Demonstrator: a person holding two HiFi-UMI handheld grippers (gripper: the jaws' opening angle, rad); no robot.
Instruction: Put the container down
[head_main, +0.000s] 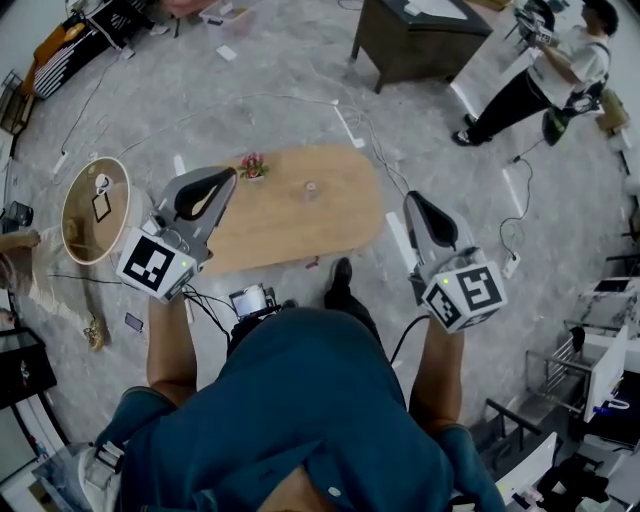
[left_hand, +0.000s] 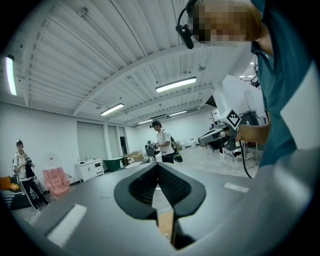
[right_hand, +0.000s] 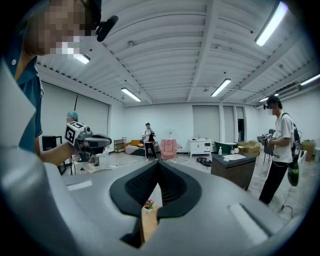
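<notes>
Oval light-wood counter (head_main: 290, 235) viewed from above, small pale container (head_main: 311, 188) stood at counter's centre, small pink-flowered plant (head_main: 253, 165) at counter's far left edge, left gripper (head_main: 228, 175) over counter's left end, right gripper (head_main: 410, 198) beside counter's right end, both jaws pressed together, nothing held.

Container (head_main: 310, 188): small, pale, seemingly translucent. It is too small in the head view to resolve its shape or any contents.

Pose: looks upright, though at this size that is not certain.

Support: it rests on the top of the oval wooden table (head_main: 340, 225).

Position: just past the middle of the top, at about 1 o'clock from the table's centre, nearer the far long edge than the near one.

Neighbour: a small potted plant with pink flowers (head_main: 253, 165) stands at about 10 o'clock from it, on the far left rim, clearly apart.

Contact: bare wood lies all round the container and nothing touches it.
</notes>
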